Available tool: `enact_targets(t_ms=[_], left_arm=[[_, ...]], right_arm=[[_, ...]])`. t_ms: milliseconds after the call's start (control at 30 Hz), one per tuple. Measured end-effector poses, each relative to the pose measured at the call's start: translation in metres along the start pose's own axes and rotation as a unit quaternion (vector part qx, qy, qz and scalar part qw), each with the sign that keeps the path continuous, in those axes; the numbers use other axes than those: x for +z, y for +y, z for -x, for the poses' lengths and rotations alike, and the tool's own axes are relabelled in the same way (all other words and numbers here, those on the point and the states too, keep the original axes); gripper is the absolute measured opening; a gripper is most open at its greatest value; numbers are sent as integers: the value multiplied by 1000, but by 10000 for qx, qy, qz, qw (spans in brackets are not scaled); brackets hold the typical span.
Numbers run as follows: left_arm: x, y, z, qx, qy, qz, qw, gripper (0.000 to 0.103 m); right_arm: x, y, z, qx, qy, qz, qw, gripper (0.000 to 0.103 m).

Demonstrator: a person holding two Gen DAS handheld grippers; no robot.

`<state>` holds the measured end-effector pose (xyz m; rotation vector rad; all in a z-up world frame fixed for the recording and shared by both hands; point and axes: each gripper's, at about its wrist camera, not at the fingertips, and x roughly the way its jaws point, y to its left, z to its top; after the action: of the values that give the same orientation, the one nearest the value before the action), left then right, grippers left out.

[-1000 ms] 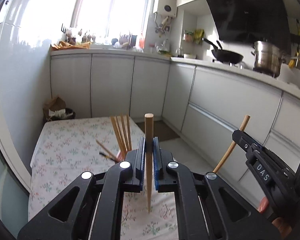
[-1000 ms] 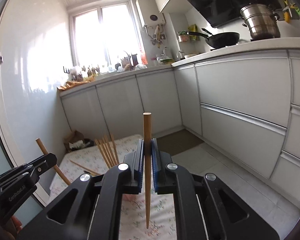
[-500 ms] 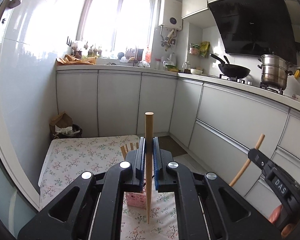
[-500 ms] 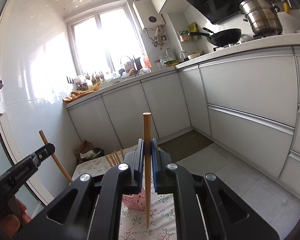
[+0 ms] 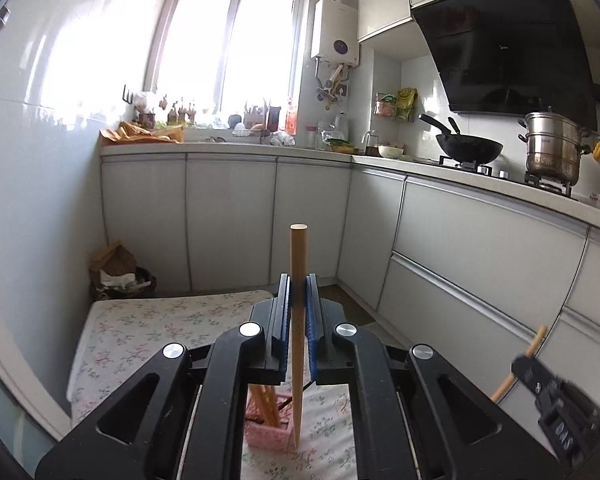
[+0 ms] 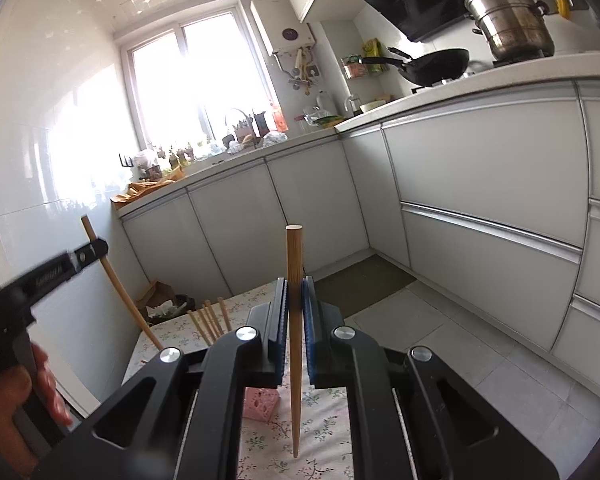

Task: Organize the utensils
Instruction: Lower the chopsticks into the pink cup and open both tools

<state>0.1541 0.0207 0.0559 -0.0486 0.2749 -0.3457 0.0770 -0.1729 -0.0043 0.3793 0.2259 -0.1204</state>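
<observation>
Left wrist view: left gripper (image 5: 298, 304) is clamped on a wooden chopstick (image 5: 299, 280), held upright, thick end up, thin tip low over the floral cloth (image 5: 148, 324). The gripper body hides most of the pink holder (image 5: 269, 436); only its lower part and a few chopsticks standing in it (image 5: 265, 402) show between the arms. Right gripper (image 5: 530, 360) sits at the lower-right edge, blurred and cut off, closed on a second chopstick (image 5: 520, 364).

Right wrist view: right gripper (image 6: 295, 308) pinches its chopstick (image 6: 294, 272) upright, tip just above the cloth (image 6: 324, 420). Pink holder (image 6: 261, 402) is mostly hidden behind the left arm of the gripper; the stick tops (image 6: 210, 320) poke out above. Left gripper (image 6: 94, 250) is at the left edge, motion-blurred, gripping its chopstick (image 6: 116, 280) tilted. The hand (image 6: 16, 396) is partly cropped.
</observation>
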Motion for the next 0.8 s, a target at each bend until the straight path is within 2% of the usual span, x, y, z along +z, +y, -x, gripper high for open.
enact_targets(t_ms=[233, 433, 533, 633, 700, 800], left_arm=[[0, 6, -43, 98, 126, 36, 9999, 6], [-23, 12, -81, 348, 251, -41, 9991, 7], [-46, 18, -105, 485, 378, -33, 9981, 9], [-65, 27, -114, 624, 572, -39, 9964, 28], [-70, 37, -101, 725, 482, 64, 9962, 36], [-61, 54, -67, 793, 166, 309, 9962, 56]], right_arm=[[-10, -16, -20, -149, 198, -88, 9997, 8], [-21, -26, -40, -294, 389, -146, 9987, 8], [-26, -27, -49, -319, 489, -195, 9981, 8], [-26, -21, -56, -284, 519, -201, 9980, 8], [-21, -15, -59, -224, 461, -194, 9985, 8], [-11, -2, -59, -79, 338, -217, 9992, 8]])
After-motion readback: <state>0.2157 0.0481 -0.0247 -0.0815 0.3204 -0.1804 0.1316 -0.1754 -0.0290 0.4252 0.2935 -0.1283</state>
